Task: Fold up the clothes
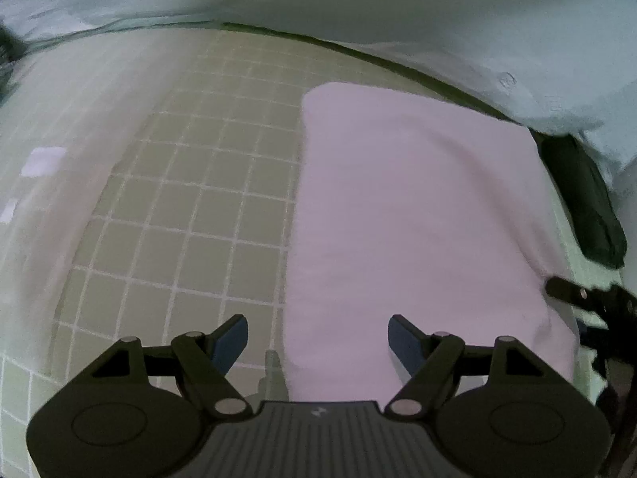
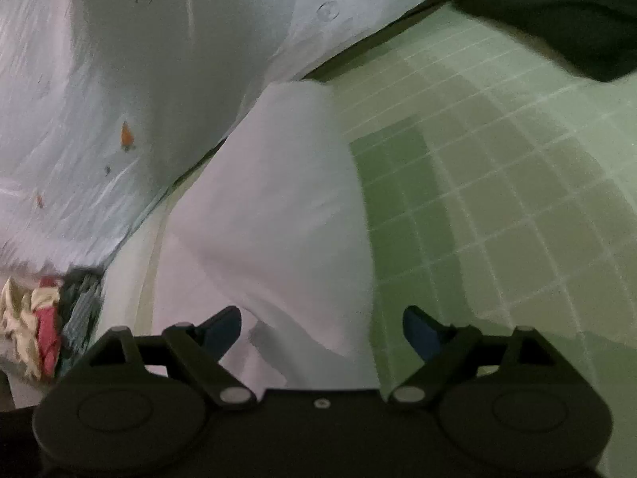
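Observation:
A pale pink garment (image 1: 414,215) lies folded into a long rectangle on a green gridded mat (image 1: 191,183). My left gripper (image 1: 318,338) hovers over its near left edge, open, with nothing between its blue pads. A finger of the other gripper (image 1: 565,292) pokes in at the cloth's right edge. In the right wrist view the same pink garment (image 2: 270,215) runs up the middle, and my right gripper (image 2: 322,328) stands open above its near right edge, pads clear of the cloth.
A person in a pale blue shirt (image 1: 438,24) leans over the far side of the mat (image 2: 497,199). A dark cloth (image 1: 585,203) lies at the right; a dark cloth (image 2: 557,12) also shows top right. A heap of coloured clothes (image 2: 40,330) sits at lower left.

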`<state>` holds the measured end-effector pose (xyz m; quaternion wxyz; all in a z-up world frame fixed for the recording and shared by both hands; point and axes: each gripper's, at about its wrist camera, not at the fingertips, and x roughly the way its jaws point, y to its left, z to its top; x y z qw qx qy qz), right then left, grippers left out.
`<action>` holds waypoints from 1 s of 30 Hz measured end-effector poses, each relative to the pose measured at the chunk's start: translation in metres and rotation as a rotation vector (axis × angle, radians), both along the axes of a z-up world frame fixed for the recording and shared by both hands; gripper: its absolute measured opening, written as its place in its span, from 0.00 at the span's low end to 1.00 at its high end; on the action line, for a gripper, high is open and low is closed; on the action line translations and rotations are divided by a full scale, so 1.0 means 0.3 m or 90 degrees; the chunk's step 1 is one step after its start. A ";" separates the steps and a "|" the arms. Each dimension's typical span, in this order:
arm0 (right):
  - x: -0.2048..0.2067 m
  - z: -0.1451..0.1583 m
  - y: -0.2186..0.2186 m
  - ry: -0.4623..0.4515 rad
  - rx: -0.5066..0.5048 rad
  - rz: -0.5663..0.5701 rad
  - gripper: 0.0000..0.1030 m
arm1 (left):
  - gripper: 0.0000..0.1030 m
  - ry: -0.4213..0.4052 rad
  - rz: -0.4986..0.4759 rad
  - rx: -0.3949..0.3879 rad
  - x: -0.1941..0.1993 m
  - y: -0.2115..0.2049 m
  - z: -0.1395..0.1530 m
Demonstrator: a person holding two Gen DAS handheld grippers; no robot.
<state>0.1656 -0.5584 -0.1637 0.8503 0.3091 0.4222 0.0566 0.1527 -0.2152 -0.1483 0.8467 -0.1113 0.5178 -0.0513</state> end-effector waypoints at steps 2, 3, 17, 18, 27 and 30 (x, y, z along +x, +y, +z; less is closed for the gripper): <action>0.036 -0.002 0.007 -0.003 0.013 0.023 0.86 | 0.76 0.002 -0.003 0.007 0.015 -0.006 -0.005; 0.055 -0.002 0.013 -0.003 0.018 0.032 0.86 | 0.76 0.005 -0.002 0.008 0.023 -0.006 -0.008; 0.246 -0.071 0.060 0.060 0.037 0.029 0.98 | 0.79 0.043 -0.033 -0.102 0.295 0.056 -0.102; 0.251 -0.072 0.064 0.063 0.036 0.026 0.99 | 0.79 0.049 -0.037 -0.123 0.315 0.060 -0.112; 0.293 -0.046 0.132 0.092 0.004 -0.007 0.96 | 0.77 0.076 -0.065 -0.272 0.422 0.096 -0.181; 0.276 -0.022 0.146 0.096 0.003 -0.041 0.78 | 0.50 0.061 -0.095 -0.266 0.421 0.075 -0.158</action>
